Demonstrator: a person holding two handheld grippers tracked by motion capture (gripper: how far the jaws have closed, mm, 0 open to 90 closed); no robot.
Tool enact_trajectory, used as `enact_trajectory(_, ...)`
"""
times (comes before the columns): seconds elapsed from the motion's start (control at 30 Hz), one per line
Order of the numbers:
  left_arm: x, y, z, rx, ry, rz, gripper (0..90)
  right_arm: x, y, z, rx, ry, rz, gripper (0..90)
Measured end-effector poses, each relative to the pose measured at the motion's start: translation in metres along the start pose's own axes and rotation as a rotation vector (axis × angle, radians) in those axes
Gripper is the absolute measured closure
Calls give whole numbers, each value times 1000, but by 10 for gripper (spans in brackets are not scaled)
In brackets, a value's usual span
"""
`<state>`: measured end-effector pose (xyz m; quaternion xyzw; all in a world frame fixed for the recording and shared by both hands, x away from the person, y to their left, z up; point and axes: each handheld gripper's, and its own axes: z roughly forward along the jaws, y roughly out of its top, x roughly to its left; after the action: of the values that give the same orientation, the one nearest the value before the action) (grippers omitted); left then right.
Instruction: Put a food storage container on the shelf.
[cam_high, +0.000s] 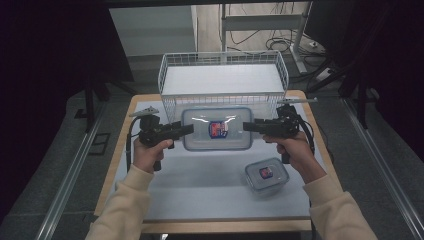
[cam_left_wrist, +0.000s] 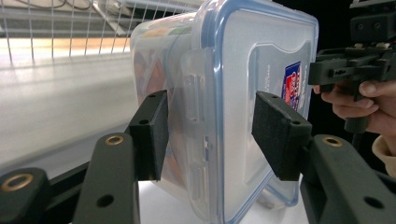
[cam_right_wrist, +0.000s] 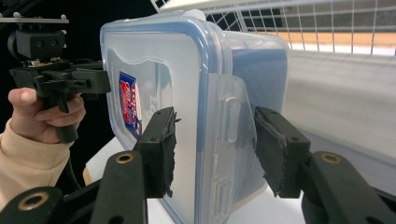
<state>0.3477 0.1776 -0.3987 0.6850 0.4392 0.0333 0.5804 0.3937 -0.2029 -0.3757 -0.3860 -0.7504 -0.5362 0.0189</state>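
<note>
From the high view there are two lidded clear boxes and one white wire basket (cam_high: 223, 75): the large box (cam_high: 217, 128) sits just in front of the basket's near wall between the left gripper (cam_high: 186, 129) and right gripper (cam_high: 248, 126), while the small box (cam_high: 266, 175) lies apart toward the near right with bare table (cam_high: 200, 190) around it. In the left gripper view the jaws stand open astride the large box's (cam_left_wrist: 243, 70) end with its side clasp between them, one pad against the wall and the other just off the blue-rimmed lid, which carries a red-and-blue label. The right gripper view shows the same at the other end of the large box (cam_right_wrist: 154, 70): jaws parted around the clasp, pads near lid and wall, though I cannot tell whether they press.
</note>
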Motion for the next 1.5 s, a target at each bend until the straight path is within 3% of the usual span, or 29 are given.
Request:
enact_trajectory(0.63,-9,33,-7,-42,-10,49,482,12,32,-14,-48,-4,-48,500)
enact_trajectory(1.5,-10,81,0,-66,-28,91,482,12,77,-26,-75,-26,-81,500)
